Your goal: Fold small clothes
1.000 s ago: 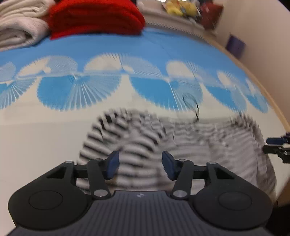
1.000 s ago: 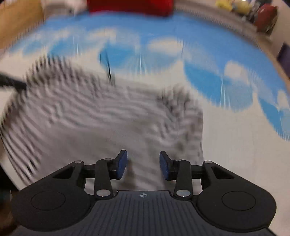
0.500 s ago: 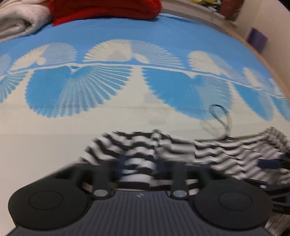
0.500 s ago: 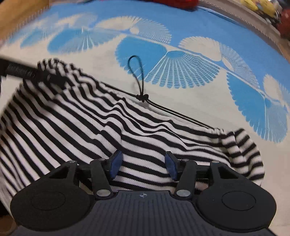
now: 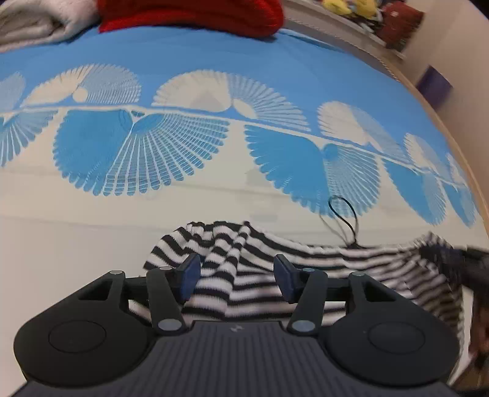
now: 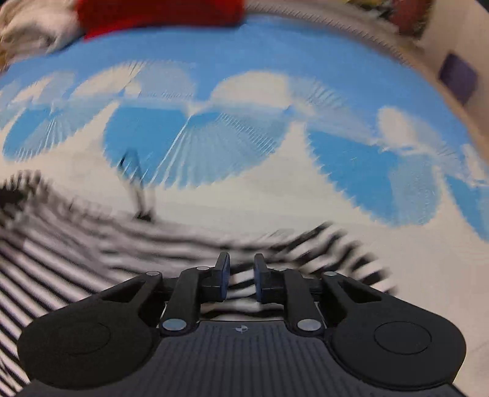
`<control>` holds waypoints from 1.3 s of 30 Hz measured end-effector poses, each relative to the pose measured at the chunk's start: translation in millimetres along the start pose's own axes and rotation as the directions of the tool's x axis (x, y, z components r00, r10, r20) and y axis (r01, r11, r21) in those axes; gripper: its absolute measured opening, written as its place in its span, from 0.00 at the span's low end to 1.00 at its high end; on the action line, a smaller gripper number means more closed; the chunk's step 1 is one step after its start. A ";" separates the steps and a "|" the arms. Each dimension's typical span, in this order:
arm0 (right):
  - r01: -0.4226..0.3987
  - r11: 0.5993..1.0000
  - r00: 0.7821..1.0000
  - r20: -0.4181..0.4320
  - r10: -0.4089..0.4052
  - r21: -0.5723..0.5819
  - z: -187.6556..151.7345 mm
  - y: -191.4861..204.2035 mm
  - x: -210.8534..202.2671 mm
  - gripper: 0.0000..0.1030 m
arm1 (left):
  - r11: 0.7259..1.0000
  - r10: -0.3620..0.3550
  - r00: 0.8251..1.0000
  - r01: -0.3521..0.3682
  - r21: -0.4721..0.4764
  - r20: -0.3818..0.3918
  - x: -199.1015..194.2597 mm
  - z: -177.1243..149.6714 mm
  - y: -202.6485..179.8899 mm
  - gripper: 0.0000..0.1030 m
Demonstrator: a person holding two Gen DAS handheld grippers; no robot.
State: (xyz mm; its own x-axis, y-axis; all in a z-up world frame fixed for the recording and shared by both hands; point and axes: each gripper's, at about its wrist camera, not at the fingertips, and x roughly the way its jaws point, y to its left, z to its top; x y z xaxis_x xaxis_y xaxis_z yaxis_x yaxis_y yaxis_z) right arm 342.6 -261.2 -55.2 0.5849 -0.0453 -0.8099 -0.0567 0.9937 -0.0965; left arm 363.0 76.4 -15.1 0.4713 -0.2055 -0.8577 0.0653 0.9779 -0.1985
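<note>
Black-and-white striped garment (image 5: 321, 268) spread low across a bedspread (image 5: 214, 52) printed with blue and cream fan shapes, bunched into folds at its left end and stretched flatter toward the right. Thin black cord loop (image 5: 343, 218) lying at the garment's far edge, partly on the cream band of the bedspread.

Left gripper (image 5: 237, 276) angled down over the bunched left end, jaws opening and standing well apart, blue pads (image 5: 191, 271) clear on both sides with striped fabric lying between them, not pinched. At the right edge of the left wrist view, a dark blurred shape (image 5: 452, 259) at the garment's far end, probably the other tool, too smeared to be sure.

Right gripper (image 6: 241, 281) over the garment's right end, jaws closing and already narrow, a fold of striped cloth (image 6: 241, 287) in the gap between the pads. Heavy blur here; actual pressing of the pads on the cloth impossible to tell.

Beyond the garment, at the far side of the bedspread: a red folded textile (image 5: 189, 12) and, just left of it, a pale cream one (image 5: 39, 21). Purple square (image 5: 434, 82) against the wall at far right; colourful clutter (image 5: 366, 9) on a ledge behind.
</note>
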 end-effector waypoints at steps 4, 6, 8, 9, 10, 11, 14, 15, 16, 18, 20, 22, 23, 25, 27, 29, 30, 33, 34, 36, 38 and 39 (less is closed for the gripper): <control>0.106 0.990 0.985 -0.145 -0.092 0.093 -9.0 -47.1 33.8 0.23 | 0.997 -0.022 1.000 0.022 0.071 0.003 -13.4 -11.5 -7.7 0.57; 0.081 0.980 0.989 -0.138 -0.056 0.183 -6.9 -62.9 39.7 0.23 | 0.993 -0.038 0.999 0.039 0.111 -0.010 -13.3 -17.5 -12.6 0.57; 0.086 0.977 0.992 -0.110 -0.065 0.195 -1.2 -62.9 41.3 0.23 | 0.989 -0.068 0.997 0.071 0.130 -0.029 -11.5 -22.7 -14.6 0.56; 0.098 0.977 0.991 -0.104 -0.079 0.190 -0.1 -60.2 42.3 0.23 | 0.988 -0.087 0.995 0.091 0.126 -0.039 -9.3 -23.9 -14.2 0.55; 0.110 0.976 0.991 -0.101 -0.092 0.190 0.5 -56.6 43.9 0.23 | 0.988 -0.091 0.995 0.096 0.122 -0.043 -6.3 -24.3 -12.9 0.52; 0.119 0.975 0.990 -0.098 -0.102 0.190 0.9 -54.0 45.4 0.23 | 0.990 -0.077 0.996 0.081 0.115 -0.044 -0.7 -23.6 -10.3 0.47; 0.115 0.974 0.992 -0.063 -0.105 0.195 3.0 -46.8 38.8 0.23 | 0.997 0.033 0.996 -0.026 0.078 -0.089 29.4 -23.3 5.5 0.36; 0.104 0.975 0.994 -0.048 -0.096 0.196 3.4 -46.8 33.0 0.23 | 0.996 0.056 0.992 -0.047 0.080 -0.112 39.1 -25.5 9.2 0.35; 0.086 0.977 0.996 -0.030 -0.081 0.196 4.9 -47.7 25.1 0.23 | 0.996 0.045 0.992 -0.036 0.082 -0.114 42.4 -27.1 11.3 0.35; 0.053 0.980 0.998 0.010 -0.056 0.194 9.1 -50.1 7.5 0.28 | 0.996 0.042 0.993 -0.033 0.080 -0.112 36.1 -24.0 10.2 0.35; 0.009 0.985 0.999 0.044 -0.017 0.175 7.8 -50.1 -16.7 0.41 | 0.996 0.041 0.996 -0.035 0.077 -0.082 19.1 -21.8 6.8 0.36; -0.077 0.989 0.996 0.065 0.069 0.130 0.4 -45.4 -43.9 0.49 | 0.996 0.009 0.999 -0.004 0.094 -0.052 1.0 -22.5 2.0 0.36; -0.130 0.987 0.990 0.067 0.124 0.092 -6.3 -43.4 -56.4 0.49 | 0.994 -0.030 0.998 0.035 0.106 -0.049 -8.1 -24.7 -1.3 0.37; -0.250 0.968 0.968 0.027 0.250 0.010 -25.4 -36.2 -74.4 0.51 | 0.979 -0.123 0.989 0.134 0.154 -0.080 -20.6 -34.1 -12.1 0.38; -0.341 0.937 0.940 -0.058 0.337 -0.078 -45.5 -25.1 -77.4 0.51 | 0.936 -0.227 0.962 0.258 0.239 -0.152 -29.2 -50.7 -28.2 0.40; -0.348 0.921 0.930 -0.184 0.317 -0.174 -70.1 -13.7 -64.1 0.51 | 0.875 -0.279 0.933 0.344 0.342 -0.226 -31.6 -72.8 -47.0 0.47; -0.320 0.925 0.932 -0.244 0.268 -0.205 -82.9 -10.4 -53.3 0.51 | 0.861 -0.259 0.930 0.344 0.374 -0.259 -27.2 -83.2 -53.0 0.48; -0.266 0.934 0.945 -0.253 0.205 -0.237 -100.2 -14.7 -49.4 0.51 | 0.865 -0.074 0.951 0.212 0.455 -0.301 -7.5 -110.2 -63.9 0.46; -0.255 0.944 0.951 -0.231 0.206 -0.211 -97.8 -19.0 -59.0 0.51 | 0.873 -0.072 0.955 0.199 0.444 -0.288 -13.7 -110.1 -65.7 0.47; -0.219 0.967 0.967 -0.166 0.196 -0.133 -96.4 -33.4 -81.5 0.51 | 0.903 -0.093 0.963 0.189 0.386 -0.253 -34.9 -102.7 -64.7 0.47; -0.215 0.975 0.970 -0.133 0.205 -0.063 -102.3 -48.5 -98.9 0.51 | 0.912 -0.128 0.968 0.201 0.358 -0.218 -58.1 -98.7 -63.0 0.47; -0.202 0.978 0.971 -0.140 0.194 -0.045 -107.4 -54.1 -101.2 0.51 | 0.914 -0.130 0.968 0.201 0.352 -0.213 -67.1 -100.9 -62.0 0.47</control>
State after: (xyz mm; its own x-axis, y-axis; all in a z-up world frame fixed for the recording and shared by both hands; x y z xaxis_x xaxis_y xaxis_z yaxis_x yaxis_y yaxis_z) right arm 199.6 -321.4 -30.2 0.4434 0.1343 -0.8862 -0.2102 0.9767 0.0428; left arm 238.6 25.7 6.9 0.2605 -0.3345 -0.9057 0.4642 0.8659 -0.1863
